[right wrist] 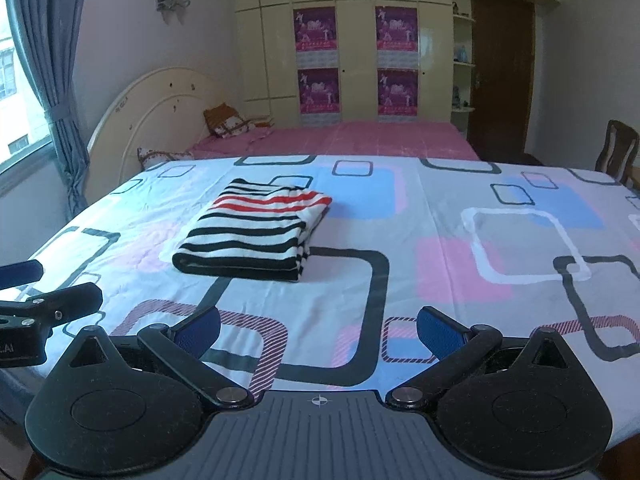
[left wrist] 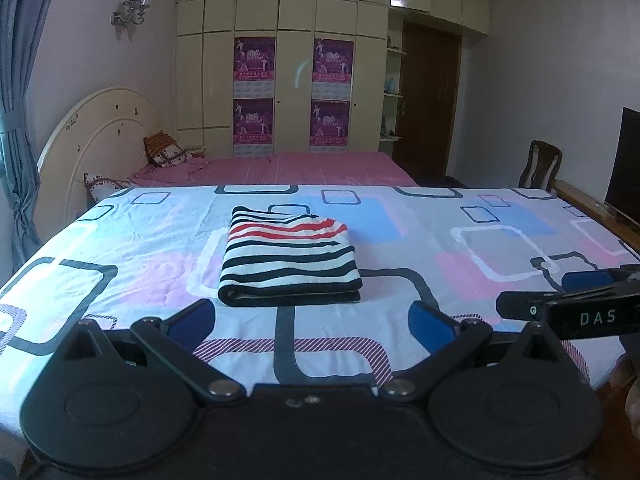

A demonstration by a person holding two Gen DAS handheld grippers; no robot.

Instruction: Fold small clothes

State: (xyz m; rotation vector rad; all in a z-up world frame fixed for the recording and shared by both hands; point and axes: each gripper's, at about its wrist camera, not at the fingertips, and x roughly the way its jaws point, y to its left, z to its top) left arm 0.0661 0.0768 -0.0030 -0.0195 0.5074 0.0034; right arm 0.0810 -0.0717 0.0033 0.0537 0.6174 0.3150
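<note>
A striped garment, black and white with red bands at its far end, lies folded into a neat rectangle on the patterned sheet. In the right wrist view the same striped garment sits left of centre. My left gripper hovers just short of the fold's near edge, open, with nothing between its blue pads. My right gripper is open too, over bare sheet to the right of the garment. Each gripper shows at the edge of the other's view: the right gripper and the left gripper.
The sheet covers a wide flat surface whose near edge runs just under the grippers. Behind it stands a pink bed with pillows and a curved headboard. A wooden chair and a dark screen stand at the right.
</note>
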